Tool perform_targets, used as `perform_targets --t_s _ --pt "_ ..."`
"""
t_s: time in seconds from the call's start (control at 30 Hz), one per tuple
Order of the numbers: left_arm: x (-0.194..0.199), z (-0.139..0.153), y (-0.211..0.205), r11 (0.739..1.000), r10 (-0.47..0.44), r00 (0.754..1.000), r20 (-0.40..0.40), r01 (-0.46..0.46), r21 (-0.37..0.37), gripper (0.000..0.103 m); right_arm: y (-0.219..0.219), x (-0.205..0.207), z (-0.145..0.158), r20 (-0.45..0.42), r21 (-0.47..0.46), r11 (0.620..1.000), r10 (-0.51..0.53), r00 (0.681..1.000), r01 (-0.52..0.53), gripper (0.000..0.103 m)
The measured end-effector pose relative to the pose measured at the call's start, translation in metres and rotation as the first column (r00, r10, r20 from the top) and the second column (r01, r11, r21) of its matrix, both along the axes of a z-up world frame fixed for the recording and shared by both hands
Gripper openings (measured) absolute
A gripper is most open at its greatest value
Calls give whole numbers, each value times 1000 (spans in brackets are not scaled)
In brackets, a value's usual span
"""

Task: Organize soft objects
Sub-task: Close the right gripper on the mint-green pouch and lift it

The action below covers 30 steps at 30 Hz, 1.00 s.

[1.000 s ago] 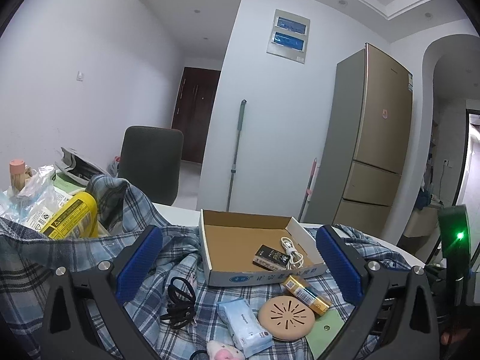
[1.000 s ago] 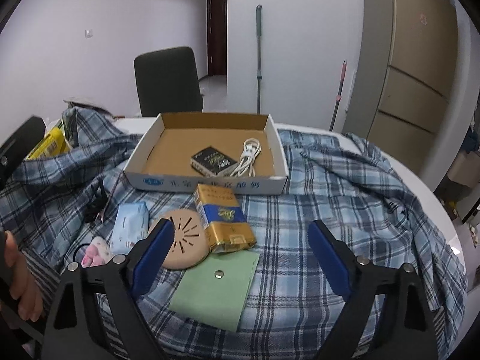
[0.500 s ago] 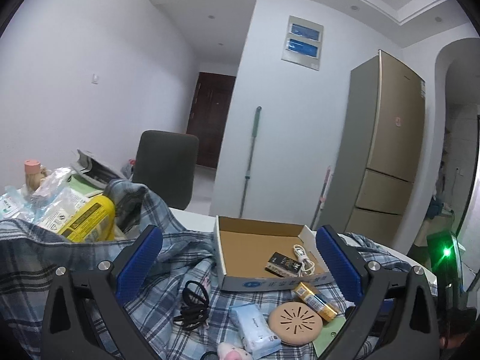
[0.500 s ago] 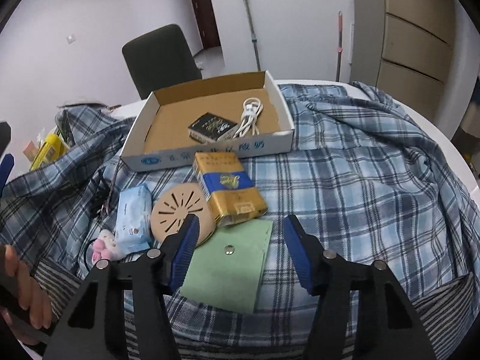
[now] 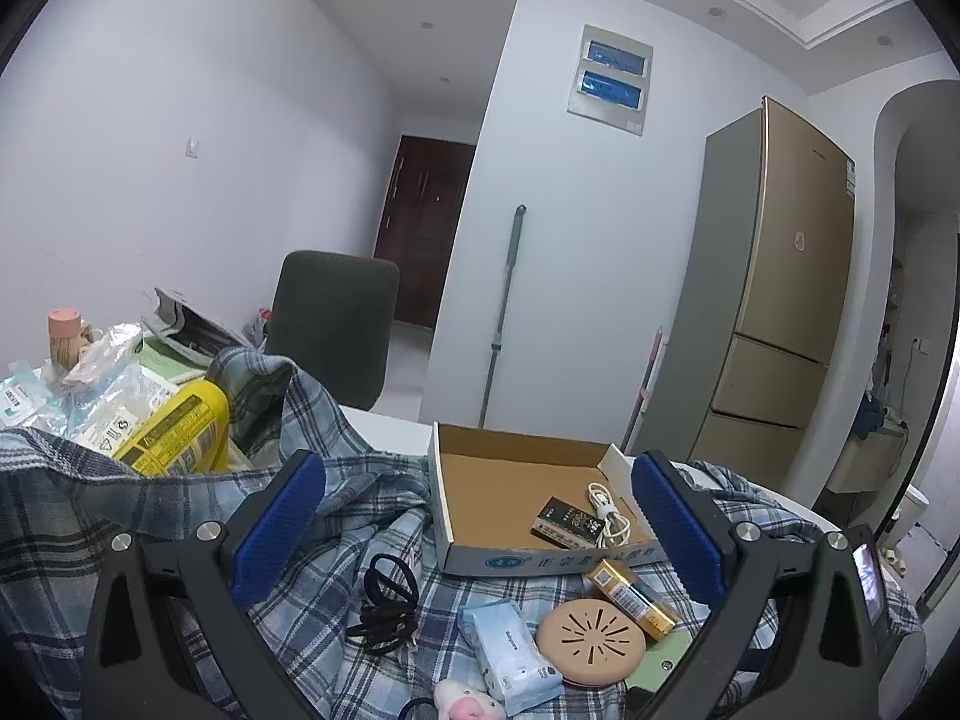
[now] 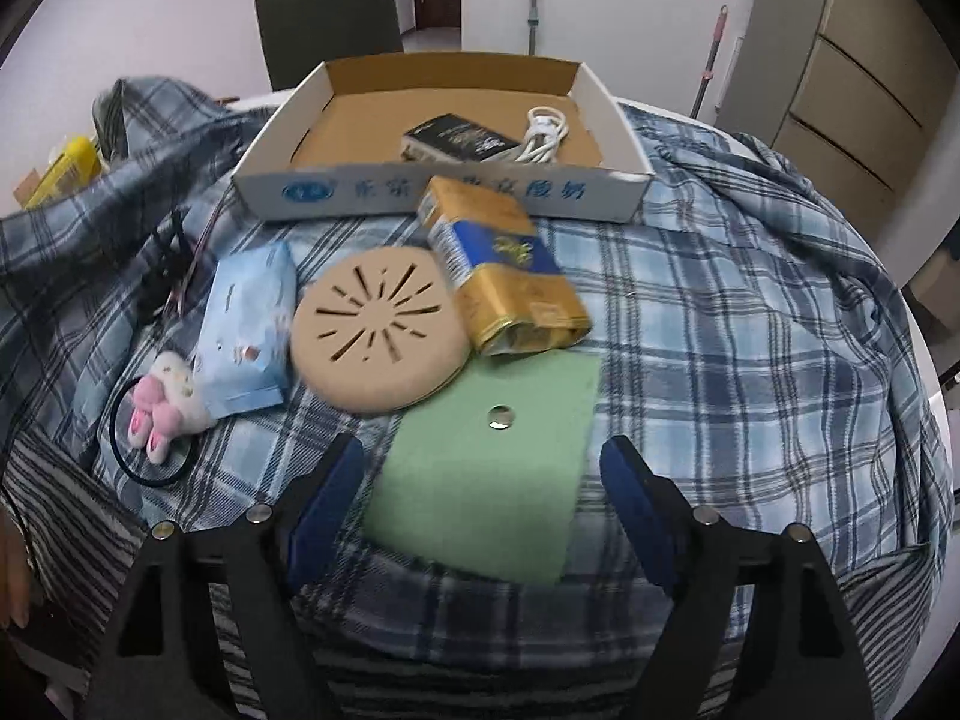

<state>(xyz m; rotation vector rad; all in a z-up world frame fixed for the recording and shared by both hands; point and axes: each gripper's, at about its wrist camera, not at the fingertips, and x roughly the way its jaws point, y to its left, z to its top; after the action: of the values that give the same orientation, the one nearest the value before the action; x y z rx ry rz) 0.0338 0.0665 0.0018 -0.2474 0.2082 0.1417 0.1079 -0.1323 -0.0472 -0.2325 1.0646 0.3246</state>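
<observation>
Hovering above the near end of the green pouch [image 6: 486,468], the right gripper [image 6: 480,498] has its blue pads spread to either side of the pouch's width; its jaws have just been opening again after a brief narrowing, the pouch lies between them, and neither pad presses on it, so nothing is grasped. That flat pouch lies on the blue plaid cloth [image 6: 738,312] with its long axis running away from the camera toward the cardboard tray [image 6: 438,192], its far edge tucked under the gold packet [image 6: 510,276] and just beside the tan round disc [image 6: 378,330]. Left of the disc sit the pale blue tissue pack [image 6: 246,330] and, against its near corner, a small pink-and-white plush toy [image 6: 162,408]. The left gripper [image 5: 474,540] is held nearly level with its jaws wide apart and empty, looking over the same cloth toward the tray, with black hair ties [image 5: 384,606] lying between its fingers in the view.
</observation>
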Motion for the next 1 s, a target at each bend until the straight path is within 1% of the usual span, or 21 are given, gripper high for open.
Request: perform_targets --t_s 0.13,0.23,0.3,0.37,0.5,0.63,0.77,0.83,0.9,1.0 --pt "1 -1 2 1000 -6 1000 -14 6 -18 103 5 -1 -3 2 -27 1000 7 1000 -7 80" --pt "0 -1 1 1000 -4 1000 -12 4 -11 103 4 -1 -4 30 -24 1000 -1 1000 1 80" --pt "1 0 0 1000 -9 1000 -12 9 -10 103 5 0 -7 14 -34 999 11 1000 -11 76" --pt "1 0 0 1000 -14 1000 -13 14 -9 103 4 0 -10 -7 -40 999 8 1000 -8 75" --pt "1 0 -2 1000 -17 1000 -14 17 -7 103 4 -4 -7 4 -53 998 27 1000 -26 74" --pt "2 -2 -2 1000 -24 999 -23 23 -12 103 0 -3 -3 -5 -58 997 50 999 -50 73" --pt "5 -4 -2 1000 -28 999 -33 28 -10 103 -8 -1 -3 -43 -44 996 75 996 -77 73" --pt "5 -5 -3 1000 -29 999 -33 29 -7 103 -10 -1 -5 -57 -60 993 100 993 -103 74" --pt "5 -5 -3 999 -32 999 -35 31 -6 103 -15 -3 -7 -60 -78 991 102 993 -106 74" --pt "5 -5 -3 999 -33 999 -33 33 -5 103 -20 -5 -7 -69 -70 992 96 993 -101 75"
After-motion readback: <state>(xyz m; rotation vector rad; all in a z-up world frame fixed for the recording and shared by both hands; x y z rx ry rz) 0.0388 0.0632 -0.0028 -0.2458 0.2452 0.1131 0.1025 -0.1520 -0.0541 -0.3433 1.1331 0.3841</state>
